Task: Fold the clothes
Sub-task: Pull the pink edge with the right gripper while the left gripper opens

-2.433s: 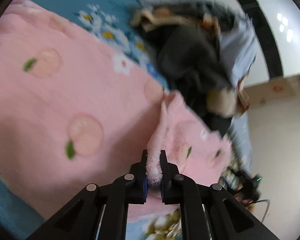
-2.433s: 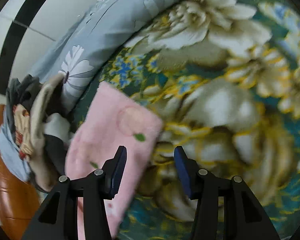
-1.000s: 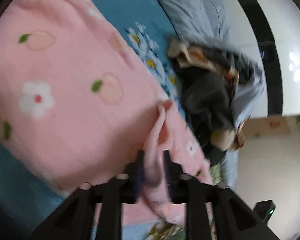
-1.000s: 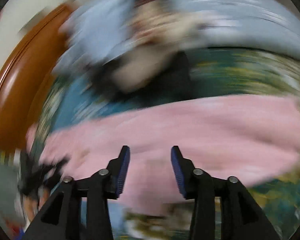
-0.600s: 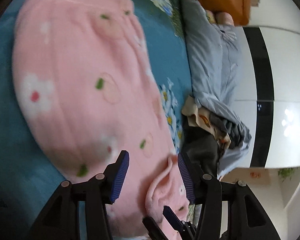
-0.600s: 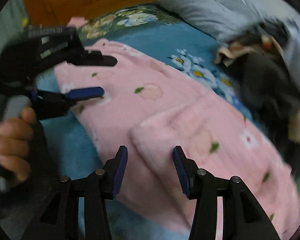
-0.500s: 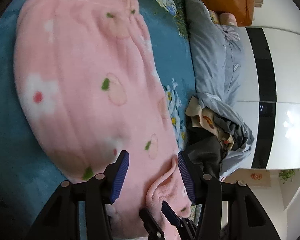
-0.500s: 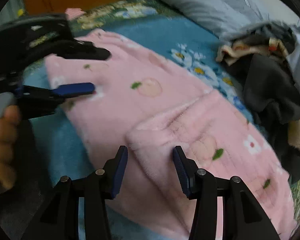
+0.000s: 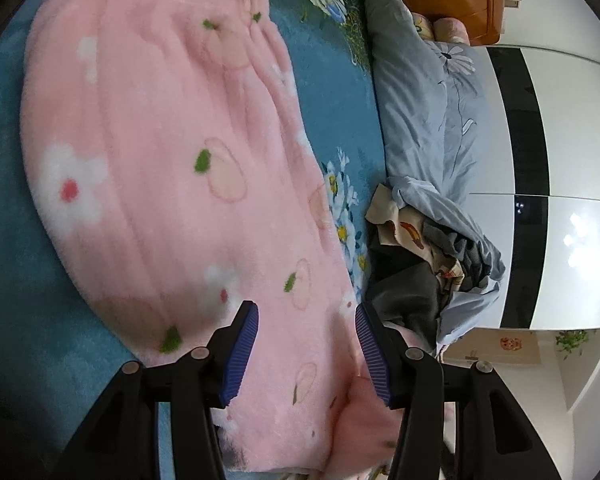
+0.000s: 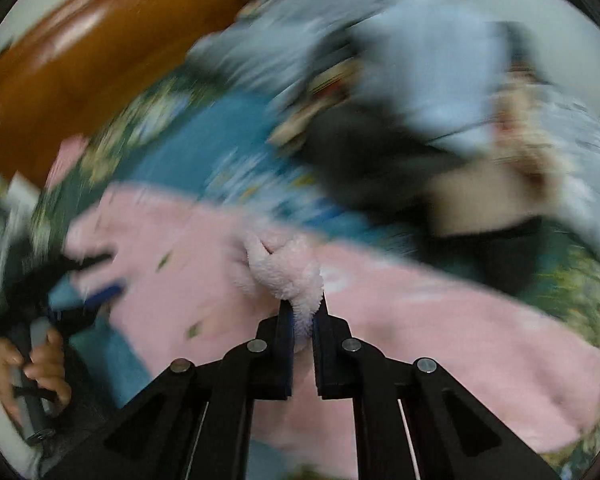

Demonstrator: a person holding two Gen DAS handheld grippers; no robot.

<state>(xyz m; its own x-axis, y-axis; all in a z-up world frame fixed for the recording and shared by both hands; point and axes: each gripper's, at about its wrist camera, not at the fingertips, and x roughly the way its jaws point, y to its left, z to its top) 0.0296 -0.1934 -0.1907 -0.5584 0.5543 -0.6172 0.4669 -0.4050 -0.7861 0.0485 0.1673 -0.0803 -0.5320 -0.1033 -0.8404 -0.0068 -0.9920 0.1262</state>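
The pink fleece garment (image 9: pixel 172 184) lies spread on the bed (image 9: pixel 340 128), one end bunched up. My right gripper (image 10: pixel 303 320) pinches that bunch; my left gripper (image 9: pixel 306 344) hangs spread above it, holding nothing. I judge the folding partway; heaped clothes (image 9: pixel 416 280) wait beside it.

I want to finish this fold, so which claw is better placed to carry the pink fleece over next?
Right claw: it is shut on a bunched edge of the pink fleece garment. The left claw is open above it, gripping nothing.
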